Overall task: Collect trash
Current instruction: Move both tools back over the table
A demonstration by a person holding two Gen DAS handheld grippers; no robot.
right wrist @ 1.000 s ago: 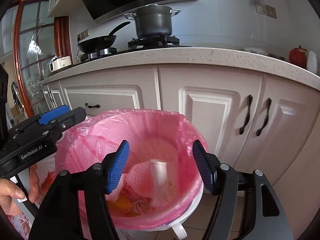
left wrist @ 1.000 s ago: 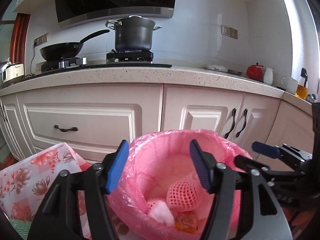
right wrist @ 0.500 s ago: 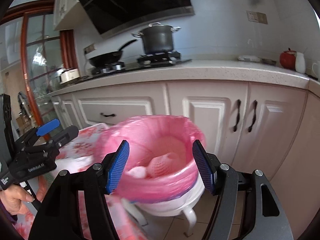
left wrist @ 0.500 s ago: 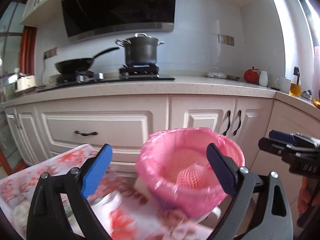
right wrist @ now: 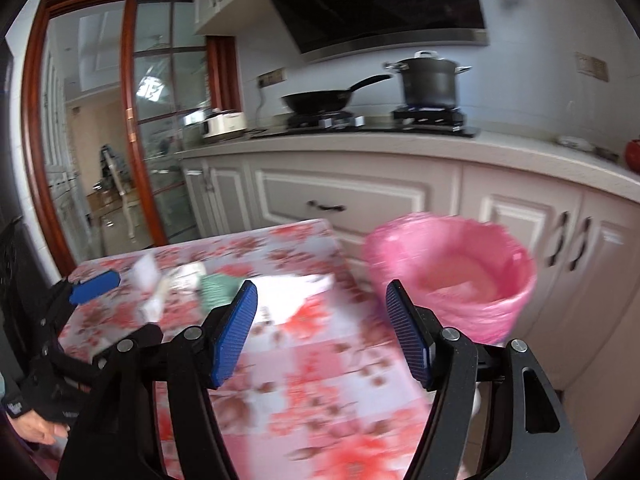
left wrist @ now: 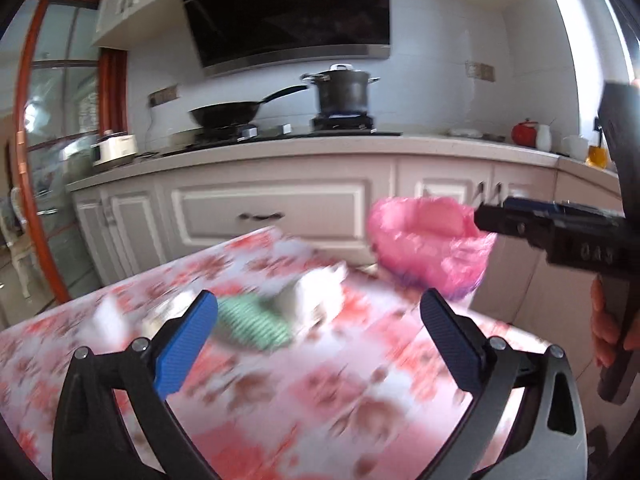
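Observation:
Blurred trash lies on a table with a floral cloth [left wrist: 320,400] [right wrist: 320,380]: a green striped piece [left wrist: 252,320] [right wrist: 218,286], crumpled white paper [left wrist: 312,296] [right wrist: 296,292] and smaller white scraps [right wrist: 146,272]. My left gripper [left wrist: 318,308] hovers over the table, aimed at the green piece; its jaws are opening wide and hold nothing. My right gripper [right wrist: 322,292] is open and still widening slightly, with nothing between its pads. The pink-lined bin [left wrist: 420,256] [right wrist: 500,312] stands past the table's far right corner. One finger [right wrist: 96,282] of the left gripper shows at the left edge.
White cabinets [right wrist: 352,200] and a counter run behind the table and bin, with a wok [left wrist: 224,114] and a pot [left wrist: 342,90] on the stove. A wood-framed glass door [right wrist: 132,128] is at the left. A hand [left wrist: 608,328] holds the right gripper's handle.
Both grippers have drawn back from over the bin, which now sits farther away and to the right. The table and its trash have come into view. The left jaws have spread much wider.

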